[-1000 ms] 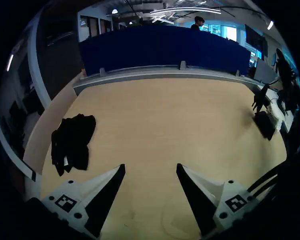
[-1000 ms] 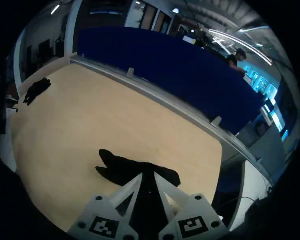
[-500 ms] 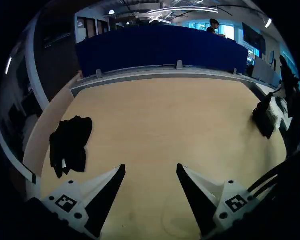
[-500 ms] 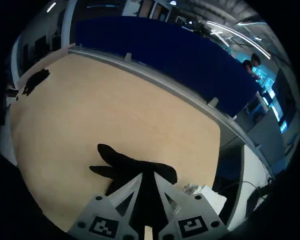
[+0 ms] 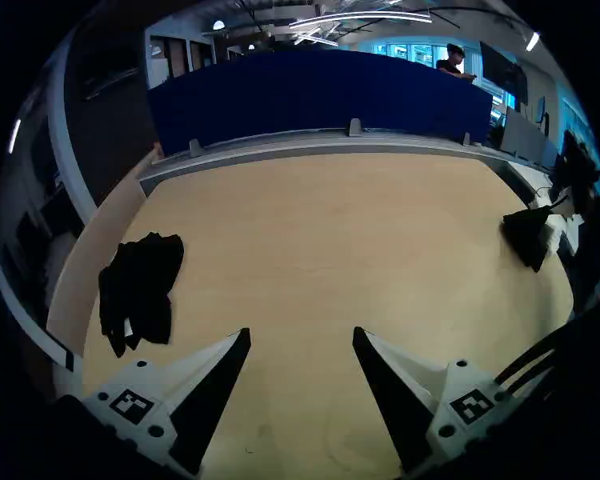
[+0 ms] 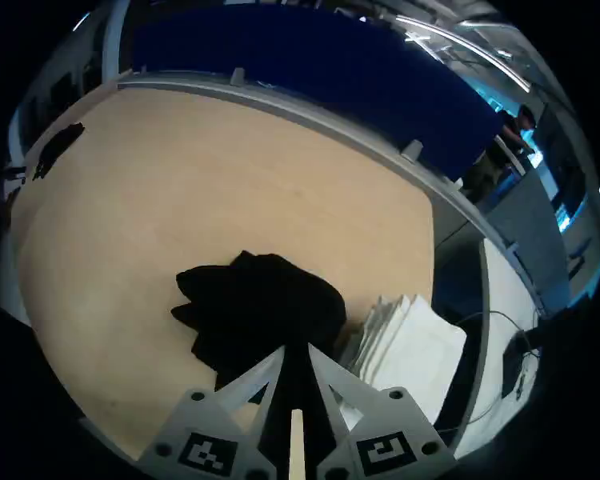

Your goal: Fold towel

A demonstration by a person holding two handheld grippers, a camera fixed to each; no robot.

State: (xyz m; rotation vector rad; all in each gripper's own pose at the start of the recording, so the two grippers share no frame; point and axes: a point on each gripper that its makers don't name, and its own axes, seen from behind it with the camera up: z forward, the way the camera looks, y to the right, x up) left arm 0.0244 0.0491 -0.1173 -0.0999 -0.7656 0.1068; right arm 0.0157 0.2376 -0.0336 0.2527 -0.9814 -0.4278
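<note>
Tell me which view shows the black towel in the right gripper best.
Right gripper view: the black towel shows large and bunched just past the right gripper, its fingers shut on it. Left gripper view catches it small, far off to the right.

Left gripper [image 5: 300,330]: two white, pointed fingers [image 5: 190,370] with black inner faces. Each carries a square black-and-white marker [image 5: 132,406] and round screw holes [image 5: 141,364]. Black cables [image 5: 540,358] run alongside. Right gripper [image 6: 296,347]: identical build.

L tool [image 5: 300,330] spread; R tool [image 6: 296,347] prob. clamped.
</note>
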